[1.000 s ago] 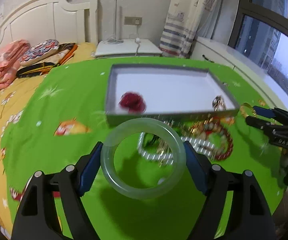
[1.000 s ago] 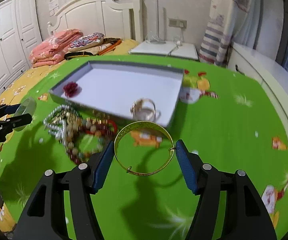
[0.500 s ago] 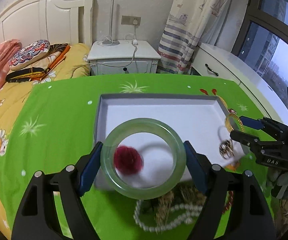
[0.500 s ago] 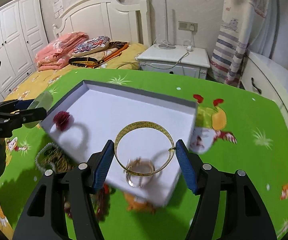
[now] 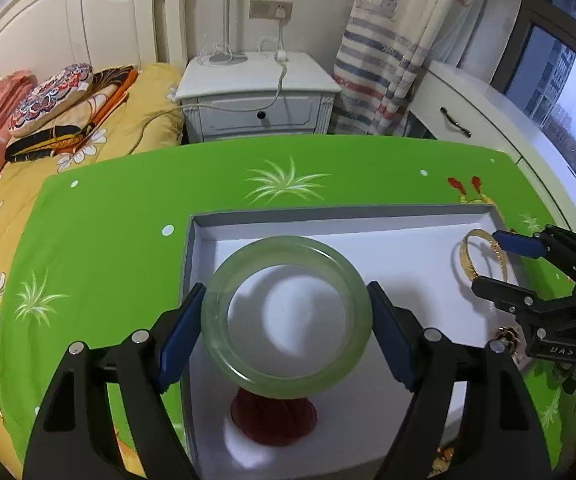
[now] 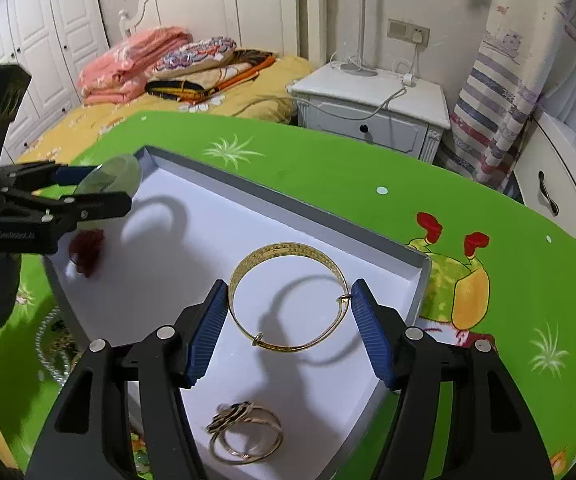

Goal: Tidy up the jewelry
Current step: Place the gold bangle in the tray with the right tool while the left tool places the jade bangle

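Left jaws: clamped across the full width of the green bangle [image 5: 286,312], blue pads pressing its outer rim on either side; left gripper [image 5: 286,318] holds it over the near-left part of the white tray [image 5: 367,216].
Right jaws: closed on the gold bangle [image 6: 288,296], pads at opposite sides of the hoop; right gripper [image 6: 286,318] hangs above the tray's right half.

Handling, green bangle: thick, stiff and glossy. I judge it heavy for its size, slippery and liable to crack if dropped. Best held across the widest span, as now.
Handling, gold bangle: thin, light, probably springy; a hard squeeze could bend it.

Tray contents: red flower piece [image 5: 274,416] just below the green bangle; gold rings [image 6: 246,432] near my right jaws.
Outside the tray, on the green desk [image 5: 128,216]: pearl strand [image 6: 50,348], not yet sorted.
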The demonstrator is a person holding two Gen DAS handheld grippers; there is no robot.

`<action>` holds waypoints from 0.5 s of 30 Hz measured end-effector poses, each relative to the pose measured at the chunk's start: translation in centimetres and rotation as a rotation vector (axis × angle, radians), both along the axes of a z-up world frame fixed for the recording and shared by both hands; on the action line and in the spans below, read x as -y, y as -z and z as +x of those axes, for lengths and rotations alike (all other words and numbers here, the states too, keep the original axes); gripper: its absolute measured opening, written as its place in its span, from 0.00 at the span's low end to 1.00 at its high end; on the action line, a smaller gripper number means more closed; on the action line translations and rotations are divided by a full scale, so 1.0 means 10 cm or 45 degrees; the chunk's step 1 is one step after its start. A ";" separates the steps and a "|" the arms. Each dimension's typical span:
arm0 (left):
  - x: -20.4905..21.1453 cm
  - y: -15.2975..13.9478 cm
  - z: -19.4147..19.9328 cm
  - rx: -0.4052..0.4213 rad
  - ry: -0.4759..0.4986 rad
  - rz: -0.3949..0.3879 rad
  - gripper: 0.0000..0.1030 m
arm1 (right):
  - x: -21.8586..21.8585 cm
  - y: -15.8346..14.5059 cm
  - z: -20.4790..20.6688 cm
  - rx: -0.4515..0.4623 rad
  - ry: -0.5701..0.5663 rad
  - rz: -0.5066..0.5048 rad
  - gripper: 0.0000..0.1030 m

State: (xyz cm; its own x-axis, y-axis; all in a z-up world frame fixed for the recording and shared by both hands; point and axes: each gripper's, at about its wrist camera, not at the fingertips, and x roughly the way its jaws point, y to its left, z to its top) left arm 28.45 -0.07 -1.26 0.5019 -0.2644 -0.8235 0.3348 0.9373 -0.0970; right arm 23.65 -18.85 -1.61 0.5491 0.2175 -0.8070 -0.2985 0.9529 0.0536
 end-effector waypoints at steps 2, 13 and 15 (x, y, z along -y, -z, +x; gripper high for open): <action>0.01 0.05 0.05 -0.011 -0.001 0.014 0.74 | -0.03 0.05 0.03 -0.006 -0.001 -0.045 0.59; 0.06 0.14 0.11 -0.013 0.002 0.081 0.75 | 0.02 0.22 0.16 -0.045 0.032 -0.079 0.60; 0.07 0.14 0.12 -0.012 0.003 0.083 0.75 | 0.02 0.22 0.15 -0.046 0.036 -0.074 0.60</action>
State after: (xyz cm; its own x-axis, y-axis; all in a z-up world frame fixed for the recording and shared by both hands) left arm 29.61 -0.78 -2.64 0.4934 -0.2115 -0.8437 0.3364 0.9409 -0.0391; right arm 25.17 -19.05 -3.80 0.5249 0.1545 -0.8370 -0.2700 0.9628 0.0084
